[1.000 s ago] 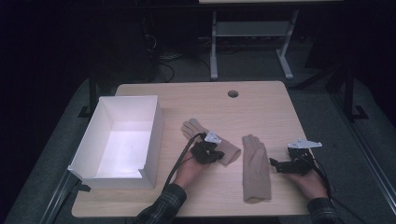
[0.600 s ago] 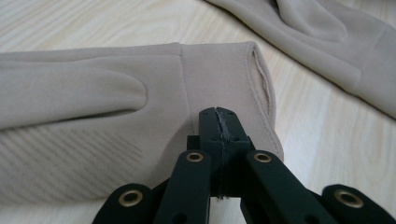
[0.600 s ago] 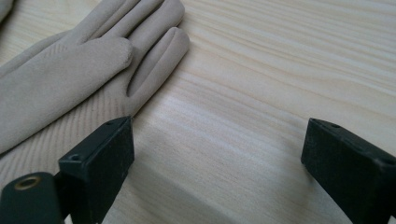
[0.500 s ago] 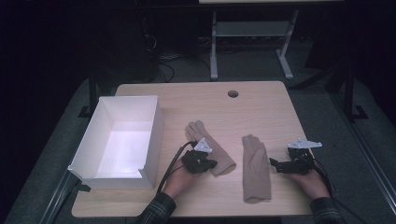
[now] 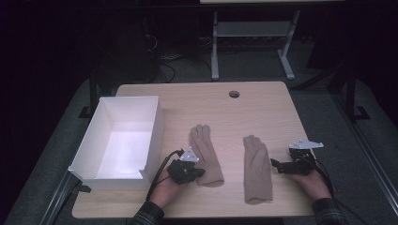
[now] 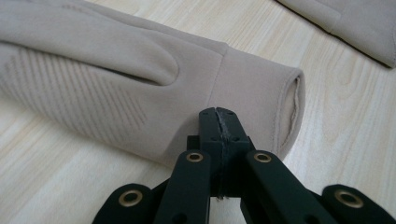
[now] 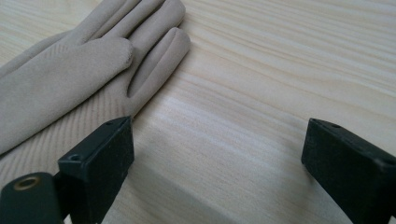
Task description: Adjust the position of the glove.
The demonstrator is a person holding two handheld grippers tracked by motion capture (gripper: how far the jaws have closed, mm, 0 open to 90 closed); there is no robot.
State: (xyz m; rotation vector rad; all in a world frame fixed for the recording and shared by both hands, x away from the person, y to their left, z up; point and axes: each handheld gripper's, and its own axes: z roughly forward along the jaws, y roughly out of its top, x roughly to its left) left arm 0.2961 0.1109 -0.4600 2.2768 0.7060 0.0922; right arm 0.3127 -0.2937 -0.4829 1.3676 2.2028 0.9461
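Left glove [image 5: 206,154] dragged nearer box [image 5: 94,150] | left tool [image 6: 218,116] clamps its cuff | right tool [image 7: 217,158] gapes | no writing

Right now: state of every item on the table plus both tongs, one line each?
Left tongs: shut, tips at the left glove's cuff; whether they pinch fabric is unclear.
Right tongs: open, nothing between the jaws, beside the right glove.
Left glove: flat on the table, cuff end open.
Right glove: flat, fingers together, untouched.
White box: open-topped, empty.
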